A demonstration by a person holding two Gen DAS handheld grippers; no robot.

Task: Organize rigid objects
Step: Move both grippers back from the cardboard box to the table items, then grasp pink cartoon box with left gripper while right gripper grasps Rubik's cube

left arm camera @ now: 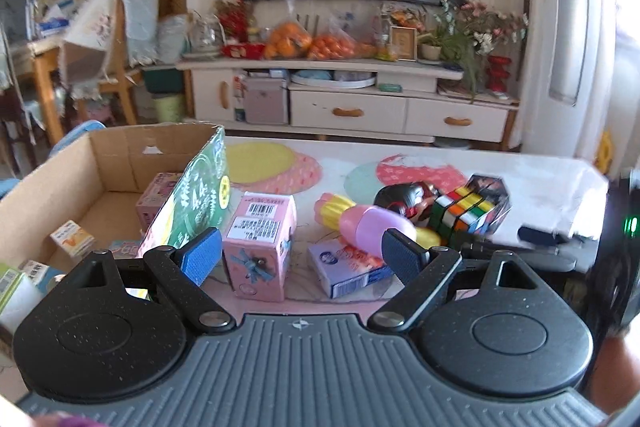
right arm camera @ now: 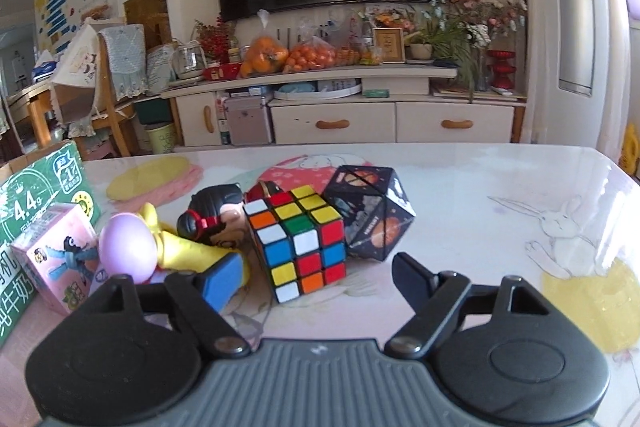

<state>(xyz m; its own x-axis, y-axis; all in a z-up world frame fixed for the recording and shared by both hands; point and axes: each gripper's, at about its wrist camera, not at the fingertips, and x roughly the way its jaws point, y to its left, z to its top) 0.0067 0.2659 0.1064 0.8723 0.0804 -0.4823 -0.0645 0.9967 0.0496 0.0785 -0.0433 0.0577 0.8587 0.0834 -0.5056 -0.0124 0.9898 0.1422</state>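
Note:
My left gripper [left arm camera: 300,259] is open and empty, low over the table, with a pink box [left arm camera: 260,243] standing between its fingers. A blue-and-white small box [left arm camera: 348,267], a pink-and-yellow toy [left arm camera: 360,219] and a Rubik's cube [left arm camera: 460,211] lie beyond. The cardboard box [left arm camera: 100,163] at the left holds several small cartons; a green milk carton [left arm camera: 196,203] leans on its right wall. My right gripper [right arm camera: 316,275] is open and empty, with the Rubik's cube [right arm camera: 300,247] between its fingers. A dark patterned cube [right arm camera: 372,211] and a black-haired figure [right arm camera: 216,215] sit behind it.
The table [right arm camera: 480,187] has a glossy cartoon-printed cover. The pink box [right arm camera: 56,259] and the green carton [right arm camera: 36,195] stand at the left of the right wrist view. A TV cabinet [left arm camera: 360,107] with oranges and flowers stands beyond the far edge.

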